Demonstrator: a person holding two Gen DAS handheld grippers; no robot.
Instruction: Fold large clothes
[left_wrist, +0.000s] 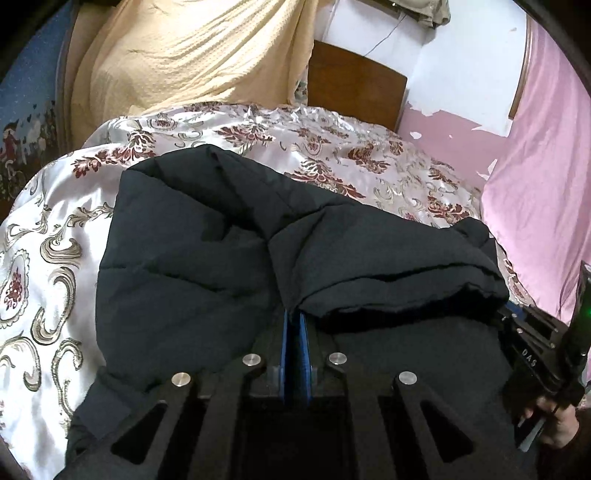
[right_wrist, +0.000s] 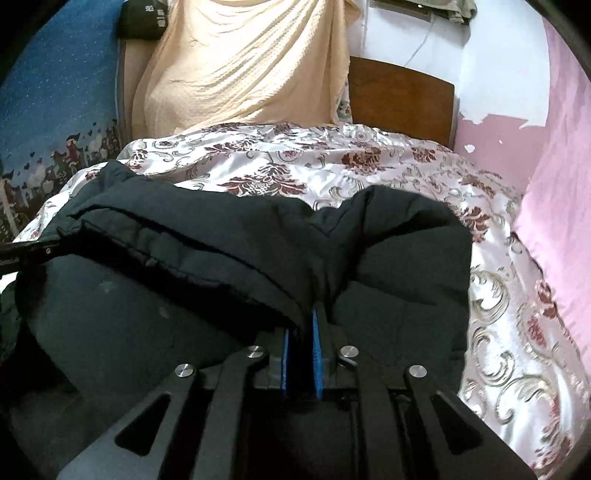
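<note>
A dark padded jacket (left_wrist: 207, 258) lies spread on a bed, its near part folded over into a thick hem. My left gripper (left_wrist: 294, 314) has its blue pads nearly together, with the tips tucked into that folded edge. In the right wrist view the jacket (right_wrist: 406, 258) bunches over my right gripper (right_wrist: 303, 314), whose blue pads pinch a fold of the dark cloth. The right gripper's body (left_wrist: 535, 350) and the hand holding it show at the left view's right edge. The left tool's black bar (right_wrist: 22, 254) shows at the right view's left edge.
The bed wears a shiny white cover with red flowers (left_wrist: 55, 240) (right_wrist: 517, 314). A yellow blanket (left_wrist: 184, 55) hangs behind it, beside a brown wooden headboard (left_wrist: 354, 81). Pink cloth (left_wrist: 535, 166) drapes along the right side and a blue patterned cloth (right_wrist: 55, 92) along the left.
</note>
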